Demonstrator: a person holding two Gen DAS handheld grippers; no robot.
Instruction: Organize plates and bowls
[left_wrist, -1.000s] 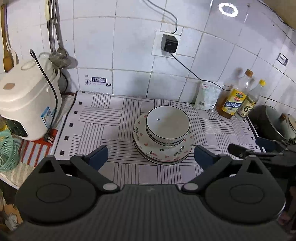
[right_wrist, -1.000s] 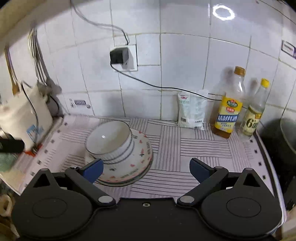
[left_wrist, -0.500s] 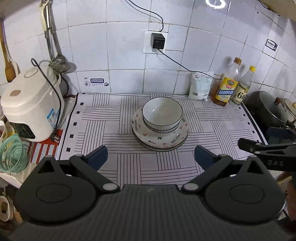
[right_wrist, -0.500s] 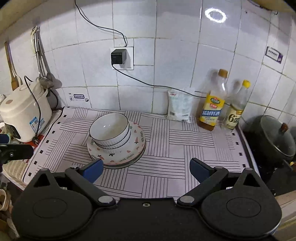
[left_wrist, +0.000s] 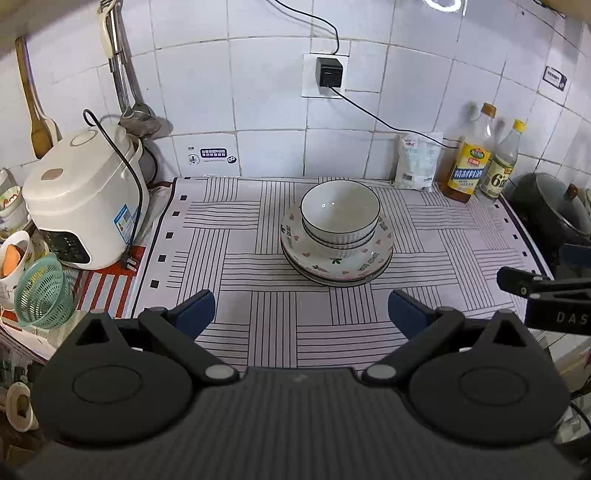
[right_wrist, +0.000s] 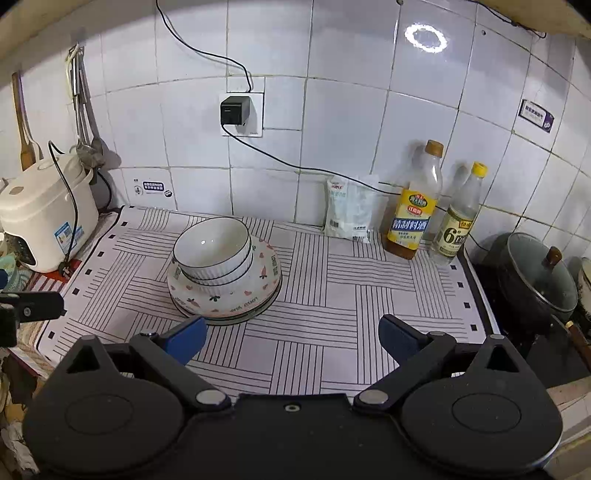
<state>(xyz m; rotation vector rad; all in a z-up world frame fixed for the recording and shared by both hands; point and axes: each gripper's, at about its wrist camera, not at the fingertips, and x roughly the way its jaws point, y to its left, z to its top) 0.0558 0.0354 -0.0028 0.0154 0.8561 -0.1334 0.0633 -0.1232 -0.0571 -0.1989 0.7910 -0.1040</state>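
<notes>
Two white ribbed bowls sit nested on a stack of patterned plates in the middle of the striped mat. My left gripper hangs open in front of the stack, well short of it, with nothing between its blue fingertips. My right gripper is open too and holds nothing; it is pulled back to the stack's right. Part of the right gripper shows at the right edge of the left wrist view.
A white rice cooker stands at the left, with a green basket before it. Two bottles and a white bag line the back wall. A dark lidded pot sits at the right.
Both grippers have drawn back and up from the stack, so the bowls and plates look smaller and farther. Both stay open; the stack has not moved.
</notes>
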